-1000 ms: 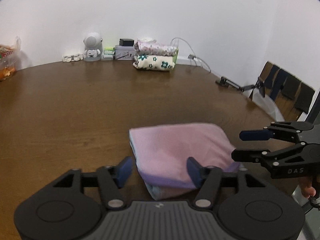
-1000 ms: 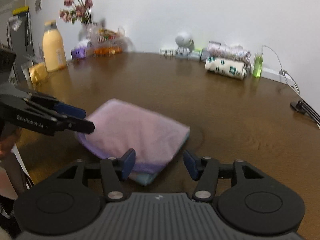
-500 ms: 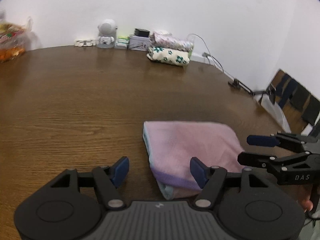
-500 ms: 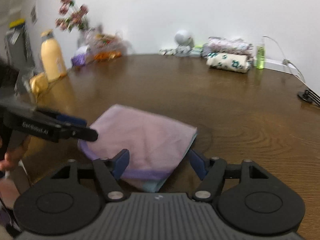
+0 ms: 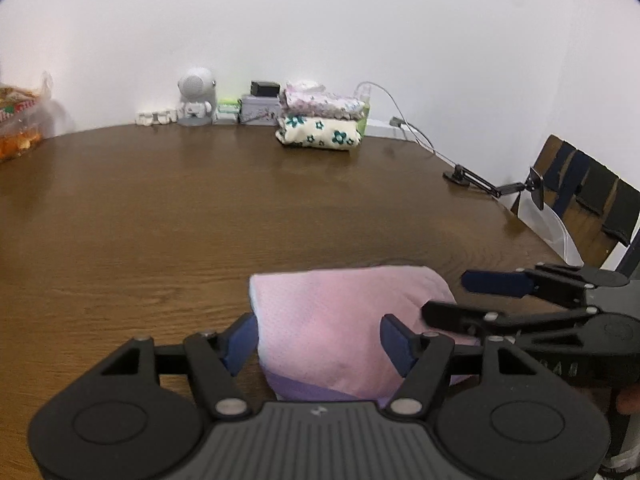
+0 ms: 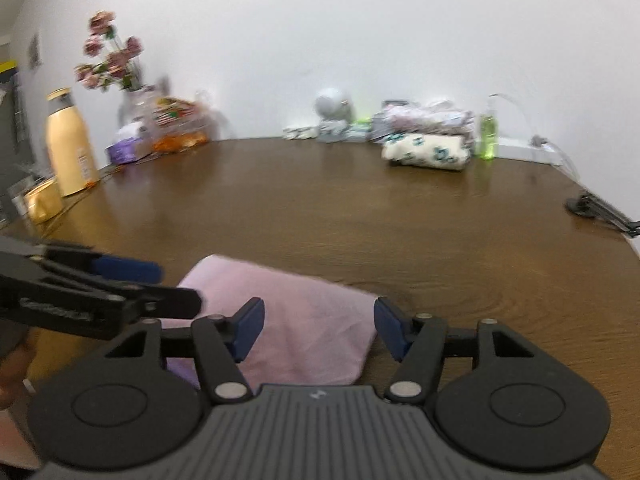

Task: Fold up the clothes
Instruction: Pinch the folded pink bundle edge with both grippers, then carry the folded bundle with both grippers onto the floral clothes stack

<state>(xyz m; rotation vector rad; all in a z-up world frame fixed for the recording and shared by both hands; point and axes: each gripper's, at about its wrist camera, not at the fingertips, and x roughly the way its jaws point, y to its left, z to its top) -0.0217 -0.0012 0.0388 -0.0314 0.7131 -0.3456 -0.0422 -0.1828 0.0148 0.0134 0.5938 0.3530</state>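
Both your claws, left claw [image 5: 318, 340] and right claw [image 6: 319, 326], stand released over one folded pink cloth [image 5: 332, 320] near the bench [image 5: 200, 208] edge; right's jaws just narrowed, gripping nothing. Two folded garments [image 5: 320, 124] stacked far back.

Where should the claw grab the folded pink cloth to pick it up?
Probably the thick folded edge of the pink cloth nearest the left claw, coming in low from that near side. The layers stack there, so one pinch likely catches them all.
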